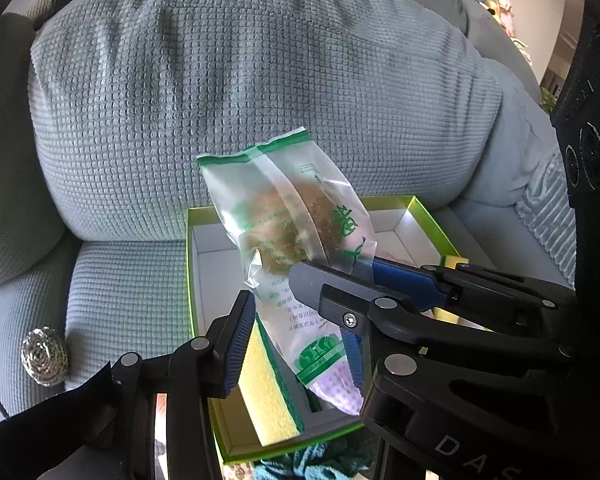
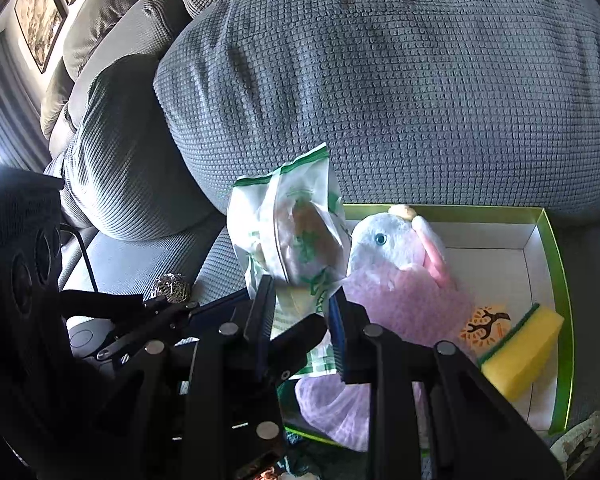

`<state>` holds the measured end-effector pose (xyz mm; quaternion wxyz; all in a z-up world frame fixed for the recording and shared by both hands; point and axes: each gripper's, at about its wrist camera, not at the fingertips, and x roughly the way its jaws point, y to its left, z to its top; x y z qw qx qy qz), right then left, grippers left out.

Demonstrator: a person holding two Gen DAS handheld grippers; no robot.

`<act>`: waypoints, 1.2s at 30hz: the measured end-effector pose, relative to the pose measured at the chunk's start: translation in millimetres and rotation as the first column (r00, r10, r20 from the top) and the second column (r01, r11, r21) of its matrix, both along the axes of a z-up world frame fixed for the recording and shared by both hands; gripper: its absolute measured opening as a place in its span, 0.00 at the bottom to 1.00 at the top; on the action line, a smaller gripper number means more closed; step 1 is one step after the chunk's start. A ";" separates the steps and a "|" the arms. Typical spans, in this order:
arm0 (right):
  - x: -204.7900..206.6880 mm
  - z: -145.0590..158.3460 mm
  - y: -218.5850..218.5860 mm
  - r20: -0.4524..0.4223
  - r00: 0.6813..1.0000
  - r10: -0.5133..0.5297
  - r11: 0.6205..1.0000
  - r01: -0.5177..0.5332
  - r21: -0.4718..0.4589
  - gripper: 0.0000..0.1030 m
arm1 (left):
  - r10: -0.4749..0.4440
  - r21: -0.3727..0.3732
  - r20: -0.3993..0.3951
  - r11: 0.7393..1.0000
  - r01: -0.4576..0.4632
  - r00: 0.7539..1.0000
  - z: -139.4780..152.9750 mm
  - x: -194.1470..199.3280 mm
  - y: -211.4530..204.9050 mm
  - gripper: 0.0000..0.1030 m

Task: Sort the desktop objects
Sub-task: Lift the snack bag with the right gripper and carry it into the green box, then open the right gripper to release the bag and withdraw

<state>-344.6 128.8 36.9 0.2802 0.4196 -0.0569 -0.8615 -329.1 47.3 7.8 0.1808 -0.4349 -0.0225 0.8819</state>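
Both grippers hold one snack bag (image 1: 288, 220) above a green-rimmed box (image 1: 204, 216) that sits on a grey sofa (image 1: 236, 92). The bag is clear plastic with green print and a brown round pastry inside, tilted, its sealed top edge pointing up toward the big back cushion.

Left gripper (image 1: 296, 332): jaws close together, clamped on the bag's lower part; the blue pads press the plastic from both sides.

Right gripper (image 2: 300, 312): jaws also nearly together, clamped on the bag's lower edge. In the left wrist view it comes in from the right and crosses in front of the bag.

Inside the box: a yellow sponge (image 1: 270, 396) with a green scrub side standing along the near left wall, a second yellow sponge (image 2: 524, 344) by the right wall, and a pink-and-white plush toy (image 2: 400, 272) lying under and beside the bag. An orange sticker (image 2: 485, 322) lies on the box floor between the plush and the sponge.

A steel scourer (image 1: 44, 354) lies on the seat, left of the box, well apart from it. Teal fabric (image 1: 316, 462) shows at the box's near edge.
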 end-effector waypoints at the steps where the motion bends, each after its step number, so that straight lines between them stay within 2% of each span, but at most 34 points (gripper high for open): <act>1: -1.4 -0.6 0.5 -0.001 1.000 -0.007 1.000 0.007 0.005 0.27 | 0.003 0.002 0.003 1.000 -0.003 1.000 -0.7 -1.5 0.0 0.41; 2: -3.2 -0.9 0.7 -0.005 1.000 -0.020 1.000 0.020 0.014 0.33 | 0.010 0.002 0.014 1.000 -0.010 1.000 -2.0 -4.2 0.3 0.42; 3: -4.6 -1.6 1.9 -0.012 0.999 -0.045 0.999 0.045 0.030 0.35 | 0.020 -0.004 0.019 1.000 -0.020 1.000 -2.8 -5.7 0.3 0.51; 4: -5.3 -1.9 3.4 -0.015 0.998 -0.060 0.998 0.060 0.035 0.44 | 0.033 -0.014 0.027 0.999 -0.032 0.999 -4.0 -7.4 0.7 0.59; 5: -5.7 -2.5 5.6 -0.018 0.997 -0.072 0.997 0.072 0.035 0.57 | 0.046 -0.022 0.033 0.999 -0.045 0.998 -4.9 -9.1 1.0 0.75; 6: -5.3 -2.0 8.4 -0.024 0.996 -0.086 0.996 0.087 0.033 0.63 | 0.054 -0.025 0.035 0.998 -0.053 0.998 -5.2 -9.4 0.8 0.81; 7: -4.4 -0.8 10.2 -0.031 0.995 -0.095 0.995 0.096 0.033 0.69 | 0.061 -0.025 0.033 0.998 -0.060 0.998 -4.8 -9.1 0.3 0.82; 9: -2.0 2.2 14.4 -0.047 0.993 -0.108 0.993 0.110 0.041 0.71 | 0.071 -0.020 0.035 0.997 -0.071 0.997 -2.9 -8.4 -1.9 0.91; 11: 0.5 5.4 19.3 -0.048 0.990 -0.129 0.990 0.131 0.050 0.82 | 0.084 -0.021 0.034 0.996 -0.084 0.996 -0.7 -7.2 -4.3 0.94; 14: 1.8 9.1 25.0 -0.033 0.991 -0.132 0.990 0.133 0.038 0.84 | 0.103 -0.030 0.012 0.994 -0.103 0.995 5.3 -0.6 -10.9 0.95; 20: 14.6 10.5 39.3 -0.010 0.990 -0.137 0.990 0.137 0.028 0.84 | 0.119 -0.027 0.018 0.993 -0.119 0.993 8.9 10.4 -23.5 0.95; 27: 28.7 15.3 35.8 -0.005 0.992 -0.126 0.991 0.127 0.036 0.84 | 0.133 -0.025 0.020 0.991 -0.133 0.991 13.3 26.1 -30.2 0.95; 36: 42.6 11.8 37.9 0.004 0.991 -0.133 0.989 0.132 0.069 0.86 | 0.151 -0.079 0.003 0.985 -0.151 0.988 11.4 40.3 -30.7 0.95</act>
